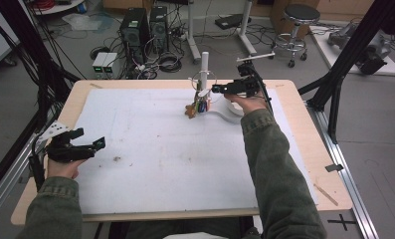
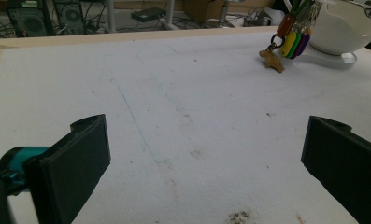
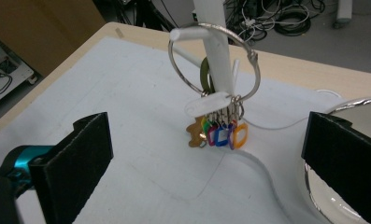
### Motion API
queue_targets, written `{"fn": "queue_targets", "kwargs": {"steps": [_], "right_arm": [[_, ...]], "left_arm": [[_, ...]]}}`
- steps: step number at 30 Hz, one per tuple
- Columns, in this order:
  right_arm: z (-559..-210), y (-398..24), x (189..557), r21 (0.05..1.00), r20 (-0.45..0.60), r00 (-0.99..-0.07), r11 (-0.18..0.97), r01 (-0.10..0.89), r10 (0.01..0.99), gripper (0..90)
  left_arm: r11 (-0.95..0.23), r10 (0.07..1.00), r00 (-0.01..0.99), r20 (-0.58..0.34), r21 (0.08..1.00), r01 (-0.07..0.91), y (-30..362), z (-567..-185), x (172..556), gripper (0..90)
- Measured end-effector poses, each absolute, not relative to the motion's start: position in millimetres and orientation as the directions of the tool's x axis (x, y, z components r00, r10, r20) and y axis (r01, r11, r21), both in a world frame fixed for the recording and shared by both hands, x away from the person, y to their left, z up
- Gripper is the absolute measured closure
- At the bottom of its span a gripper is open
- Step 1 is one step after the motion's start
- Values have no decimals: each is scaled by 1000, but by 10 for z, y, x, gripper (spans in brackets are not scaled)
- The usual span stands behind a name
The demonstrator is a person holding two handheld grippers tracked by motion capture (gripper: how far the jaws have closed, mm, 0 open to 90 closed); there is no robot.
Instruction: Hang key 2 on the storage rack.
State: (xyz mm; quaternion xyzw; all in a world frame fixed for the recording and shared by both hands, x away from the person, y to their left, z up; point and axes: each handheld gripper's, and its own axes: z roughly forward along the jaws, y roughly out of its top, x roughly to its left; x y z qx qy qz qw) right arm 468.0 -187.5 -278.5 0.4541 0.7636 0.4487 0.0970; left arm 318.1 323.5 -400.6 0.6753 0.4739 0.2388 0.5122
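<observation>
A large metal key ring (image 3: 214, 60) hangs on the peg of a white upright stand (image 3: 217, 46) at the far middle of the table. Several coloured key tags (image 3: 223, 134) and a brown wooden charm dangle from it. In the high view the ring (image 1: 203, 79) hangs on the stand (image 1: 204, 62), and my right gripper (image 1: 216, 89) is level just to its right. My right gripper (image 3: 206, 172) is open, its jaws wide apart, short of the tags with nothing between them. My left gripper (image 1: 101, 143) rests open at the table's left edge, far from the keys (image 2: 293, 42).
A white mat (image 1: 160, 149) covers most of the wooden table. A white bowl (image 2: 342, 28) with a shiny rim (image 3: 351, 154) stands beside the stand, under my right hand. Past the far table edge, computers, cables and a stool sit on the floor.
</observation>
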Motion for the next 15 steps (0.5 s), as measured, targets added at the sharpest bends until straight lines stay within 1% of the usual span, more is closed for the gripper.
{"fn": "queue_targets", "kwargs": {"steps": [9, 15], "right_arm": [[-2883, -1950, 4548, 769, 273, -573, 183, 613, 773, 11], [-2924, -1977, 4424, 782, 249, -589, 200, 591, 769, 11]], "left_arm": [[-27, 885, 436, -163, 917, 397, 3238, -4008, 3185, 17], [-24, 885, 434, -167, 915, 402, 3243, -4013, 3190, 17]]}}
